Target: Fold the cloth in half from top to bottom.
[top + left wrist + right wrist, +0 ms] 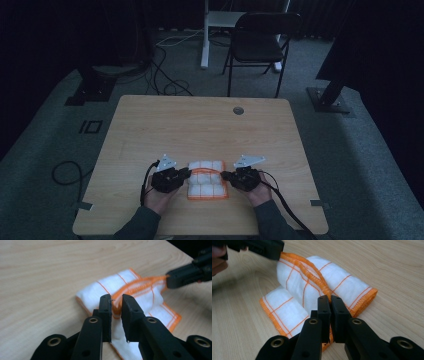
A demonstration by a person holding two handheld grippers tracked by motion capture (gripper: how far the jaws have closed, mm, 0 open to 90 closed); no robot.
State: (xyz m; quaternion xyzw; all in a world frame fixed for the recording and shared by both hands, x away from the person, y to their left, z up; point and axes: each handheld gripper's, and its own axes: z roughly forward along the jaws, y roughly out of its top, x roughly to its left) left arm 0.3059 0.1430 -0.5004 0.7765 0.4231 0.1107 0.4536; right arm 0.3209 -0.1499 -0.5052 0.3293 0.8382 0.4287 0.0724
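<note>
A white cloth (207,180) with orange grid lines and an orange hem lies folded on the wooden table (200,125) near its front edge. My left gripper (186,172) is at the cloth's left side. In the left gripper view its jaws (116,298) stand a little apart, with the raised orange hem (135,286) in the gap and not pressed. My right gripper (225,175) is at the cloth's right side, and its jaws (329,298) are shut on the same hem (312,267). The hem runs stretched between the two grippers over the cloth (294,285).
A round cable hole (238,110) sits at the table's far right. Beyond the table stand a black folding chair (260,40) and a white desk leg (205,35). Cables (170,85) lie on the carpet. The table's front edge is close behind the hands.
</note>
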